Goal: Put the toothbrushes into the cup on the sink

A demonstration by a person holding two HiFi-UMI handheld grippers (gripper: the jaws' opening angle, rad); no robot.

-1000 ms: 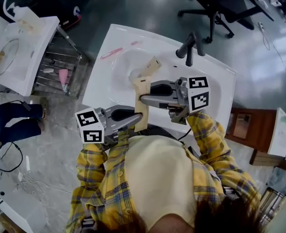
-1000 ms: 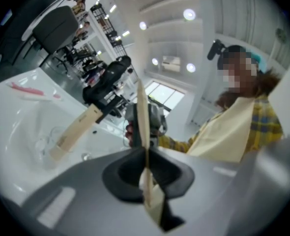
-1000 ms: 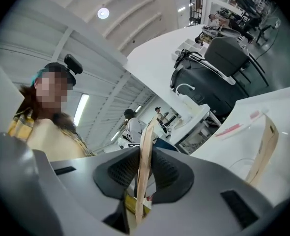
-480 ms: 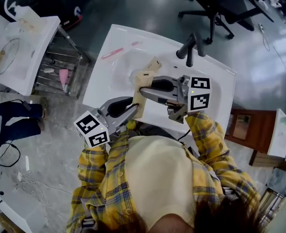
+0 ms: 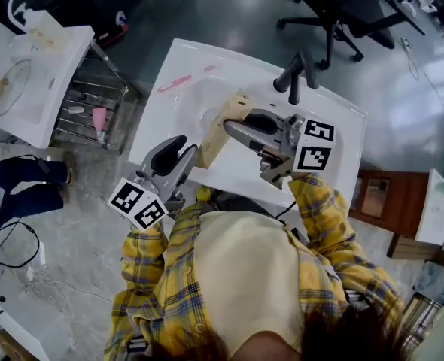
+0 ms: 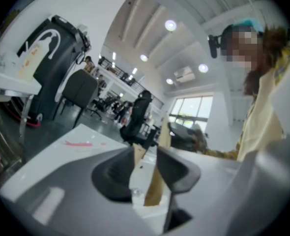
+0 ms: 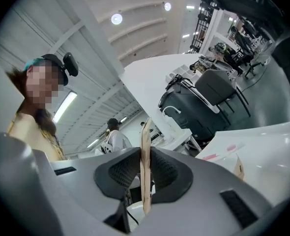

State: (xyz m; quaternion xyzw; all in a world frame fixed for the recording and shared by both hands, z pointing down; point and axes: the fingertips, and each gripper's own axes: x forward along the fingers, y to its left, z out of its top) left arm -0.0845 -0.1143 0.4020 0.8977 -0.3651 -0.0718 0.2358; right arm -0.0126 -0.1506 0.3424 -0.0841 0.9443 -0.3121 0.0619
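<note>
- The right gripper (image 5: 226, 127) is clamped on a thin tan cardboard pack (image 5: 209, 140). Its jaws have just been closing, and in the right gripper view the card (image 7: 145, 146) stands edge-on, pressed between the two pads.
- The left gripper (image 5: 193, 153) has its jaws at the pack's lower end. In the left gripper view the tan card (image 6: 158, 161) lies against one jaw and a second tan edge sits by the other, so it reads as gripped there too.
- The pack slants between the two grippers over the near part of the white sink (image 5: 335, 130), with its upper end out over the basin.
- A pink toothbrush (image 5: 173, 83) lies flat on the sink's far left rim, well apart from both grippers. It also shows as a pink streak in the left gripper view (image 6: 79, 143).
- No view shows the cup clearly.
- A black faucet (image 5: 297, 72) stands at the far edge of the sink.
- A second white sink (image 5: 53, 89) stands off to the left, and a black office chair (image 5: 342, 6) is beyond on the floor.
</note>
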